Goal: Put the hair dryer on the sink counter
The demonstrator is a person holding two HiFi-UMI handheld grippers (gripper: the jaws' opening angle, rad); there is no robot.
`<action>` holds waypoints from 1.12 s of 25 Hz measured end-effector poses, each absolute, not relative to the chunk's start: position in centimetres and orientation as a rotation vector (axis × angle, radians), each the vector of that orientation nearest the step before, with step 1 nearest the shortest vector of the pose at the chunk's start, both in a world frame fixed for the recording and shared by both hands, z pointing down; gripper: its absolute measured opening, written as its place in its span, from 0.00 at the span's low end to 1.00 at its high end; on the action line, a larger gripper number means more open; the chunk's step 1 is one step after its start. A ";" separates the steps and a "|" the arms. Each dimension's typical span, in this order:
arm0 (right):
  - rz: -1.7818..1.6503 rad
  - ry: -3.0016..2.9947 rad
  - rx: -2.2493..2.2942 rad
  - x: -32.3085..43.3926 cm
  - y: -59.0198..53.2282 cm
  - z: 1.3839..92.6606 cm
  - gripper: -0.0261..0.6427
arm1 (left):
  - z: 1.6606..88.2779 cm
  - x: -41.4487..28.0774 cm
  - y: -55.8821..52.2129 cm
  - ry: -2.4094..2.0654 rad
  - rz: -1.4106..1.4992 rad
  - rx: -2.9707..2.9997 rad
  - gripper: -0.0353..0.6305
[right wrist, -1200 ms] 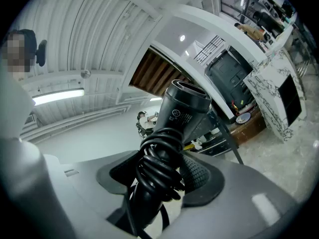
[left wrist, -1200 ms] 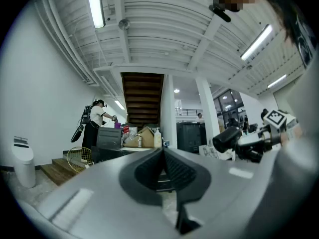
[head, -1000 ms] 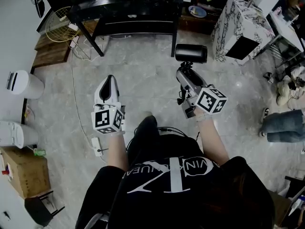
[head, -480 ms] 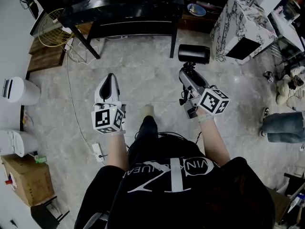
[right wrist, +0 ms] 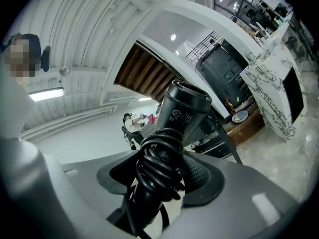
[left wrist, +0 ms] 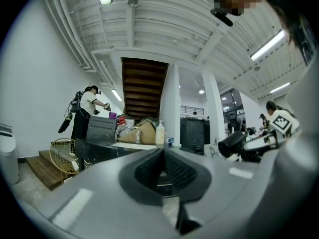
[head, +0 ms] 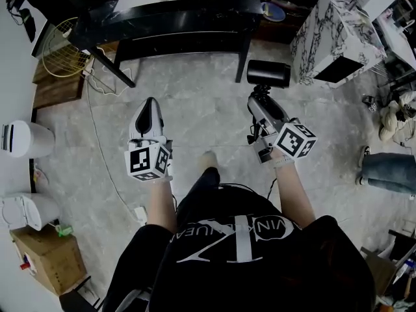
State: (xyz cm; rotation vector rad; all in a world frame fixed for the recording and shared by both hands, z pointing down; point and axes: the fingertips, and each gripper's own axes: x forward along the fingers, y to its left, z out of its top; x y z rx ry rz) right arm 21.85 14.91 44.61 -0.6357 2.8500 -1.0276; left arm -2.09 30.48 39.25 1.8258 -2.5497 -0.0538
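Since the earlier frame, the white bin and the cardboard box have been carried down the left of the head view, and the black table has been swung leftward, while both grippers are held much as they were. The hair dryer is clamped by its handle in the right gripper, barrel uppermost, above the floor and short of the table; no sink counter can be made out. The left gripper is closed, with nothing held in it. The grip appears to be taken over the wound cord, so the handle could twist or slip inside the coil and the barrel could be tipped. A loosened loop could be caught on the table leg, and the power strip on the floor could be trodden on
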 end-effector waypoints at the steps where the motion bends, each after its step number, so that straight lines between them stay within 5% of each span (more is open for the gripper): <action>1: -1.028 2.852 -0.640 21.1 14.4 44.7 0.44 | 39.3 -2.9 29.7 -2.544 -0.052 1.830 0.05; 15: -1.038 2.816 -0.710 12.7 8.9 44.9 0.44 | 39.6 -12.2 23.1 -2.514 -0.026 1.878 0.05; 28: -1.048 2.796 -0.724 10.6 5.4 44.8 0.44 | 40.2 -13.4 19.7 -2.473 -0.031 1.918 0.05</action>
